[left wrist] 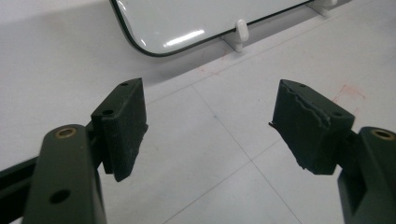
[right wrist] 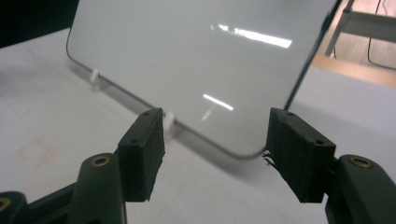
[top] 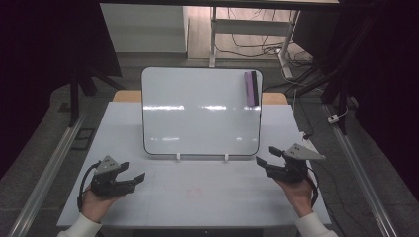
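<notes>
A whiteboard point(top: 200, 118) stood tilted on two small white feet at the middle of the pale surface point(top: 197, 190), a purple-and-black eraser point(top: 251, 88) stuck at its upper right corner. The left hand-held gripper point(top: 137, 177) rested at the surface's left, jaws apart and empty. The right hand-held gripper point(top: 268, 155) sat near the board's lower right corner, jaws likewise apart and empty.

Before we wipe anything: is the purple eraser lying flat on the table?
No, the purple eraser clings to the whiteboard's upper right corner.
</notes>
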Demonstrator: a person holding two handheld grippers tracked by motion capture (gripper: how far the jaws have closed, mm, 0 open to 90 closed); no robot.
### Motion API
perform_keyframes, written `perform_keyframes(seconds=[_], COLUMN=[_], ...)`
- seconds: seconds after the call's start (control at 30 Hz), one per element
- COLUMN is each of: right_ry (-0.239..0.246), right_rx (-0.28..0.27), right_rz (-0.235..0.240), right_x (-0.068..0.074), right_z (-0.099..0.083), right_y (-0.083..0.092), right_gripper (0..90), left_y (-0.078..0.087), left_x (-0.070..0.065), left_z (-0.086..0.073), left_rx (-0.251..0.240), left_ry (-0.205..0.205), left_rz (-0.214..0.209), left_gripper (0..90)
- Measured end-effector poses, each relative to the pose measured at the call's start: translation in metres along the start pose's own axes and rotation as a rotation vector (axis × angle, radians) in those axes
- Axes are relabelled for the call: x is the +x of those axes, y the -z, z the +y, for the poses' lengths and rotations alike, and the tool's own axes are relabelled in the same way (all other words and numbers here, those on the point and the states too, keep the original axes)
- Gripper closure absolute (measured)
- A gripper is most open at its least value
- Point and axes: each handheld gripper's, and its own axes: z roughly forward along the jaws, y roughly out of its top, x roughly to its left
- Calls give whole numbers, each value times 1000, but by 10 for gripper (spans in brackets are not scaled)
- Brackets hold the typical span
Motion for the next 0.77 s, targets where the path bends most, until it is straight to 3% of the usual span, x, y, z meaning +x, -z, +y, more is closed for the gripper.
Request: perform_keyframes(seconds=[0.27, 0.77], right_ry=[-26, 17], right_rx=[34, 43], right_rz=[22, 25], right_x=[-10, -9], right_z=[-37, -44], right_y=[7, 5], right_gripper=[368, 366], left_y=[-1, -5], left_x=[-3, -6], left_z=[-2, -2], left_rx=[-2, 0], left_ry=[-15, -45], left_rz=[-11, -20], left_gripper=[272, 273])
